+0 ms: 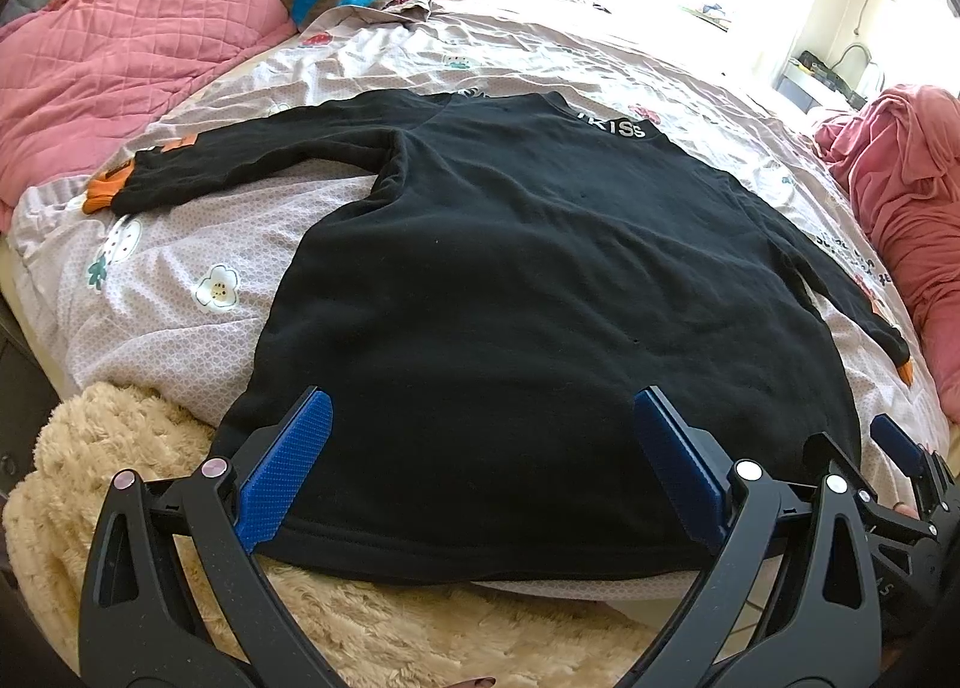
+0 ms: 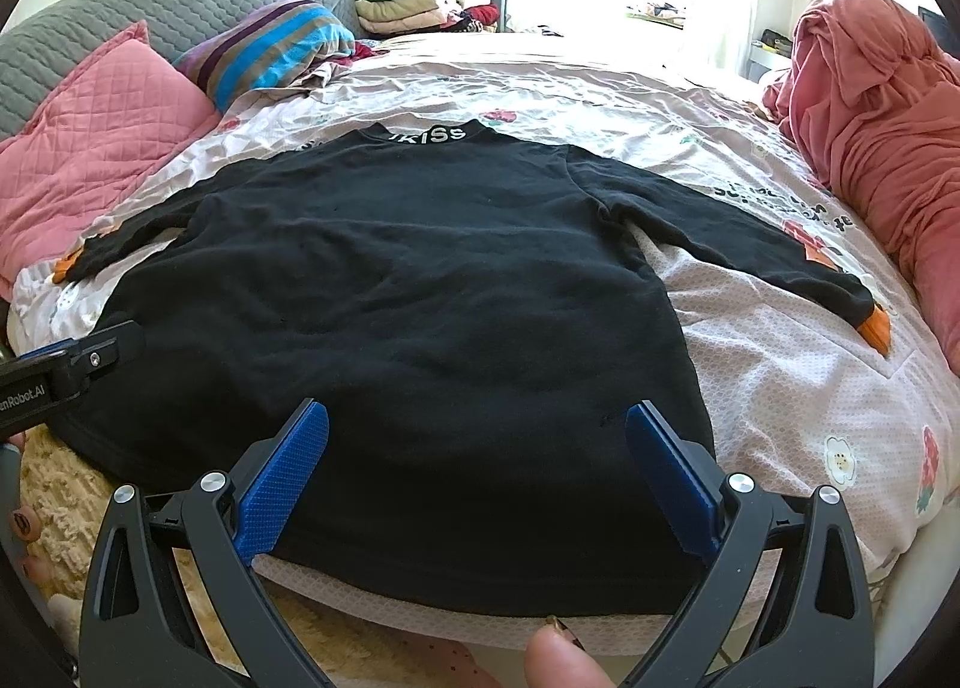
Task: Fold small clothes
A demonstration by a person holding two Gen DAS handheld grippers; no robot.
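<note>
Both claws wide at the hem of the black long-sleeved fleece top [image 1: 510,268], spread flat on the flower-print bed [image 1: 180,292].

My left claw [image 1: 480,448] and right claw [image 2: 477,448] hold nothing; I judge I should pinch the hem evenly on both sides before folding. The hem's near corners sit behind my fingers [image 1: 288,466], and the collar lettering reads only partly.

collar of black top [image 2: 429,136]: white letters "KISS", preceding character partly cut | left hand-held gripper [image 2: 72,370] body, just left of the top's hem: "...nRobot.AI", start cut off | dark print on bedsheet [image 2: 780,202] right of top: unreadable
</note>
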